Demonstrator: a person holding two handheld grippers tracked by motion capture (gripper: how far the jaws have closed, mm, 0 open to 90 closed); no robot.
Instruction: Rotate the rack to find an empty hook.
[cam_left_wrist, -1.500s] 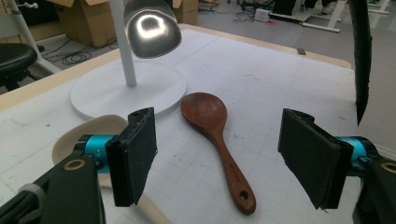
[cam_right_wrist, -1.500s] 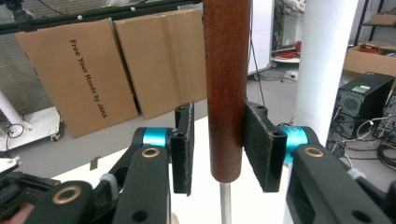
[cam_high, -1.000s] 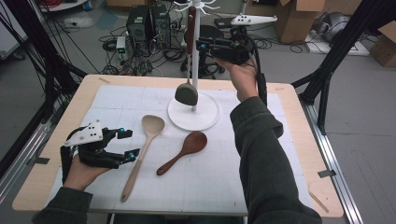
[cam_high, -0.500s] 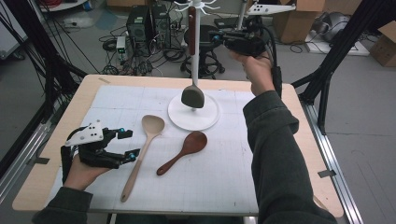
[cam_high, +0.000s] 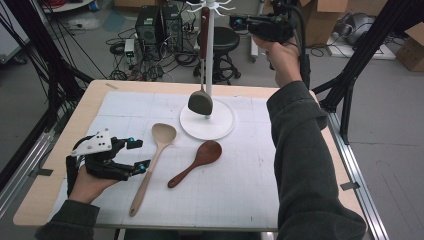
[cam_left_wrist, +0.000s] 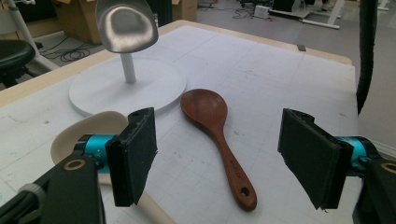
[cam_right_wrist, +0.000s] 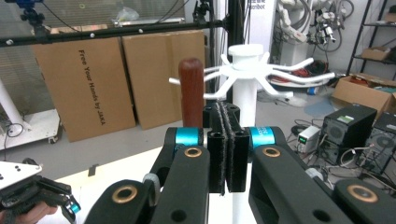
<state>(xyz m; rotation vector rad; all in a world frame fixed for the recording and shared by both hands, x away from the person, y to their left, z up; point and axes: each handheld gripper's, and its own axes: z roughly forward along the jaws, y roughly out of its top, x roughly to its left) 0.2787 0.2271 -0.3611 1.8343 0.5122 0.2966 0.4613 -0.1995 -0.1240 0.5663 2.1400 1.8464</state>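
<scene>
A grey spatula (cam_high: 200, 102) with a reddish-brown handle hangs upright from the white rack (cam_high: 207, 122).

White rack (cam_high: 207, 120) is standing mid-worktop, its pole and hanging spatula (cam_high: 200, 102) blocking the centre; pale wooden spoon (cam_high: 152, 165) and dark wooden spoon (cam_high: 197, 162) are lying just in front, narrowing that lane; right part of the worktop (cam_high: 250, 190) is lying open.

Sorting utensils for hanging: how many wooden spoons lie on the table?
2: a pale spoon beside the left gripper, and a dark spoon just right of it, in front of the stand's base.
</scene>
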